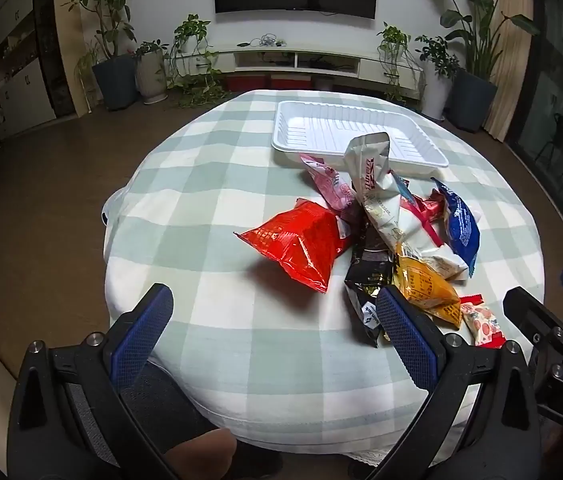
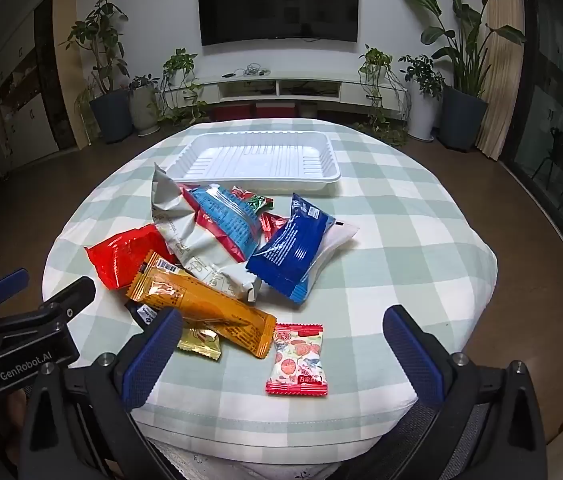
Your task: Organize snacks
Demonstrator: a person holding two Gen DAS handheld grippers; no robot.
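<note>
A heap of snack packets lies mid-table: a red bag [image 1: 301,244] [image 2: 125,254], a white crumpled bag [image 1: 377,196] [image 2: 189,240], a blue packet [image 1: 461,228] [image 2: 295,248], an orange packet [image 1: 425,288] [image 2: 201,304], a dark packet [image 1: 367,280], a pink packet [image 1: 327,184] and a small red-edged candy packet [image 2: 299,360] [image 1: 481,322]. An empty white tray [image 1: 357,132] [image 2: 261,158] stands behind the heap. My left gripper [image 1: 273,304] is open, empty, before the red bag. My right gripper [image 2: 281,328] is open, empty, over the candy packet.
The round table has a green-and-white checked cloth [image 1: 217,184] [image 2: 401,232]. A small gold packet [image 2: 201,342] lies under the orange one. The other gripper shows at each view's side [image 1: 553,332] [image 2: 21,320]. Potted plants and a TV bench stand beyond.
</note>
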